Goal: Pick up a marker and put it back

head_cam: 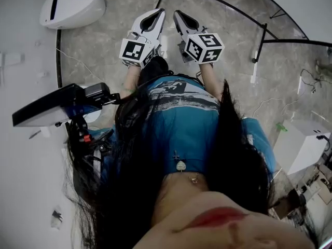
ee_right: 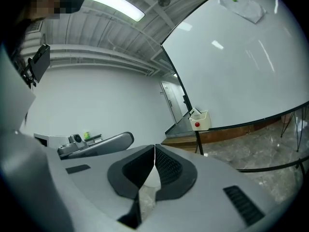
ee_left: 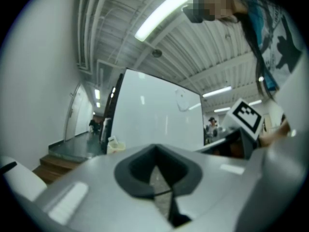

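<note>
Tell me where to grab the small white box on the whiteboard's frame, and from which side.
Probably its two side walls near the top, coming from the front. The white box seems to hang against the dark frame post, leaving only front and sides free.

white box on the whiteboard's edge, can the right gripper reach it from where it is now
Probably not yet. The white box hangs well beyond the right gripper, across a stretch of floor, on the edge of the whiteboard. Nothing seems to block the way, but the jaws are shut and empty.
</note>
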A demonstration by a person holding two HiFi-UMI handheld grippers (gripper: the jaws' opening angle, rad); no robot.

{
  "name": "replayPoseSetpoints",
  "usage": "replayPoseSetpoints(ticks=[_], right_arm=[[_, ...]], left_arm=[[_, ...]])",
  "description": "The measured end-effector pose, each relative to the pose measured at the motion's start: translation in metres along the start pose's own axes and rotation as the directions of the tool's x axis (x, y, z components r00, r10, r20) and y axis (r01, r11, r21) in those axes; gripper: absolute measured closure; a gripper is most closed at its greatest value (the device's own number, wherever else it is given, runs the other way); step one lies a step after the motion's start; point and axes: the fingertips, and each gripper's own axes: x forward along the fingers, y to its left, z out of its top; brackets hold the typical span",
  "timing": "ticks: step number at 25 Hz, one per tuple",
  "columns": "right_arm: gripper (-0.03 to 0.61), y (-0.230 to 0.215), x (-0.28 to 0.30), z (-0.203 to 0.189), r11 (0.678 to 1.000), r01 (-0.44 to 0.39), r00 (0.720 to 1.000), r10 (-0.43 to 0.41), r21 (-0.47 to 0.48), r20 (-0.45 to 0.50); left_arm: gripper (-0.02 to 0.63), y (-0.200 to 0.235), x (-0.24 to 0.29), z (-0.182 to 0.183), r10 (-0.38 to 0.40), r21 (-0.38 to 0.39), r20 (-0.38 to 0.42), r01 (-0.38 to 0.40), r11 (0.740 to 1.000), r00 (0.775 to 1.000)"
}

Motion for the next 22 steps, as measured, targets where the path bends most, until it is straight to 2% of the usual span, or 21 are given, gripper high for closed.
replayPoseSetpoints(ticks=[5,9,16,22], right_arm=[[0.565,-0.011,0.079,0.022,0.999,0.051,0.999,-0.051,-0.005,0.008],[0.565,-0.022,0.116,0.035,0.996,0.092,0.996,-0.092,-0.012,0.002],[0.565,-0.103,0.174,0.068,0.990,0.137,0.989,-0.139,-0.032,-0.043],[0.565,-0.125,0.194,0.088,0.984,0.150,0.988,-0.153,-0.093,-0.026]], left_arm=[[0.614,0.080,0.021,0.004,-0.028,-0.001,0.011,0.028,1.000,1.000],[0.614,0.124,0.039,-0.001,-0.043,-0.028,-0.004,0.043,0.999,0.999],[0.614,0.176,0.131,-0.024,-0.079,-0.078,-0.055,0.074,0.994,0.995],[0.614,0.189,0.137,-0.027,-0.047,-0.060,-0.062,0.043,0.997,0.997]])
